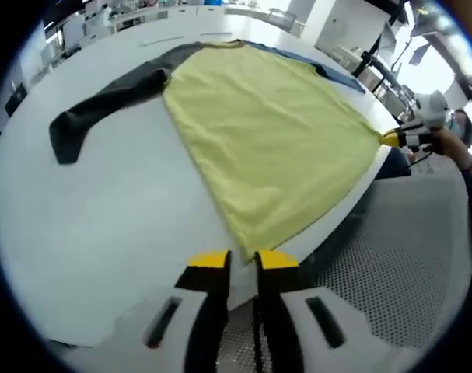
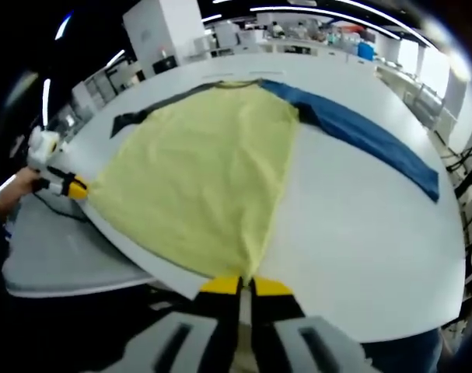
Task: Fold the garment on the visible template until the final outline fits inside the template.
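At the near table edge the left gripper (image 1: pixel 243 259) pinches one hem corner of the shirt (image 1: pixel 267 132), jaws closed on the yellow cloth; in the right gripper view the right gripper (image 2: pixel 246 287) clamps the other hem corner of the shirt (image 2: pixel 212 171) the same way; the yellow body lies flat on the white table (image 1: pixel 103 225), its dark sleeve (image 1: pixel 103 105) and blue sleeve (image 2: pixel 368 132) spread out at the far end.

The garment (image 1: pixel 259 132) lies flat on the table (image 1: pixel 103 225), its hem at the near edge.
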